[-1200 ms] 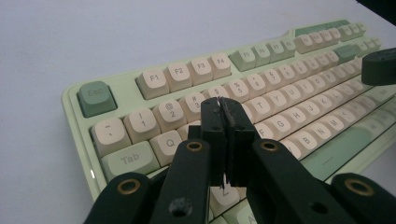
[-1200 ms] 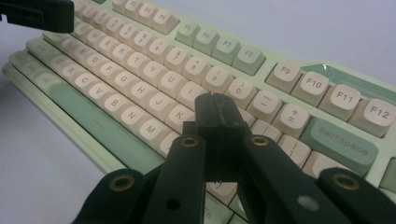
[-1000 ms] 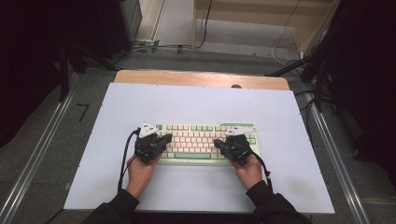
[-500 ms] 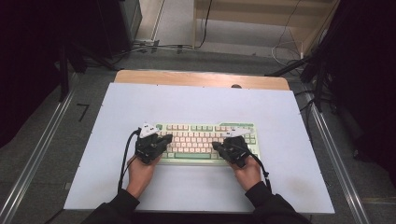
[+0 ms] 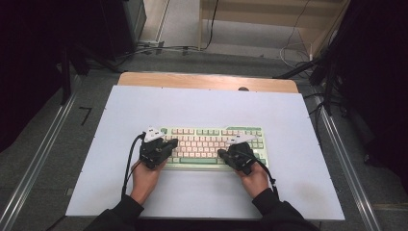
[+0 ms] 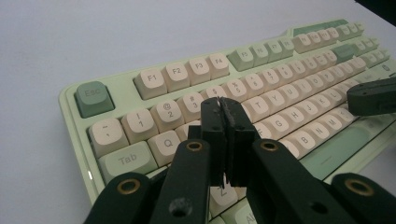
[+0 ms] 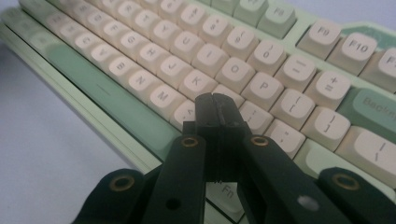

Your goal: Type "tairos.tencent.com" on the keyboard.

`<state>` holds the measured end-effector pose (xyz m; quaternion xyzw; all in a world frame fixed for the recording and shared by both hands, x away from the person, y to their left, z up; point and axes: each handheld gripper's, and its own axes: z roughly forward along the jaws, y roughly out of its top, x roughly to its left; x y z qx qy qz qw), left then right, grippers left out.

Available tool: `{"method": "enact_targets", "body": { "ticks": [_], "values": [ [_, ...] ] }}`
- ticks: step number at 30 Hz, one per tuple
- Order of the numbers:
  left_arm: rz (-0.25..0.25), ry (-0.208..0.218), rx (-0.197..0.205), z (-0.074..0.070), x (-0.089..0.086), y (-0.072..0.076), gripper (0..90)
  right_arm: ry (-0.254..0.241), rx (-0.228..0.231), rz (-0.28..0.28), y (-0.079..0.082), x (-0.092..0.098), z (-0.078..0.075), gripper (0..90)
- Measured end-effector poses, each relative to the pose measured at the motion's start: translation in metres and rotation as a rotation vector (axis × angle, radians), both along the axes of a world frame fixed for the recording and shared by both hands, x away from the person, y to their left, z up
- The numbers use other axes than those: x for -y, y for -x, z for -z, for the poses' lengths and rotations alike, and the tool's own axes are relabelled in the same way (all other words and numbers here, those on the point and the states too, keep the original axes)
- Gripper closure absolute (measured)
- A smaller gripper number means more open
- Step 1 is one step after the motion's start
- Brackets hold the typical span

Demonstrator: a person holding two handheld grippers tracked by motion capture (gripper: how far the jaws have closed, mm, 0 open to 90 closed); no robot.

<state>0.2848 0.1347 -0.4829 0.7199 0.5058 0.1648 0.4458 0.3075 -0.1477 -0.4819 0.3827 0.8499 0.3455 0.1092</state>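
- Evenly and softly lit from above; pale table (image 5: pixel 202 103) bright, surroundings falling to near black.
- Faint, short shadows under the hands.
- Slightly soft and grainy in the high view.
- In the gripper views, keyboard (image 6: pixel 280 88) sharp mid-frame, blurred far off; small glint on its edge.

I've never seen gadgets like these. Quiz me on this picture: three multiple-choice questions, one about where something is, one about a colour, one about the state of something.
1. Where does the keyboard lie?
A. on the floor
B. on the white table top
C. on a shelf

2. What colour is the Esc key?
A. green
B. red
C. black

3. How do the jaws of the left gripper stand?
A. wide apart
B. clamped on a cable
C. shut together with nothing between them

Answers:
1 B, the high view shows it flat on the white top.
2 A, the corner key is darker green than the cream keys beside it.
3 C, the left gripper view shows both jaws pressed against each other above the keys.
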Motion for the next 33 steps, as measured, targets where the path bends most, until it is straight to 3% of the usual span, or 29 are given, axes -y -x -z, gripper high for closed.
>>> {"method": "enact_targets", "body": {
  "ticks": [18,33],
  "values": [
    [0.004,0.004,-0.006,0.0004,0.0010,-0.0001,89.4,-0.065,0.044,0.019,-0.0008,0.0048,-0.0074,87.2],
    [0.023,0.005,-0.014,0.0010,0.0038,0.0002,89.4,-0.067,0.051,0.020,-0.0023,0.0041,-0.0086,87.2]
  ]
}}
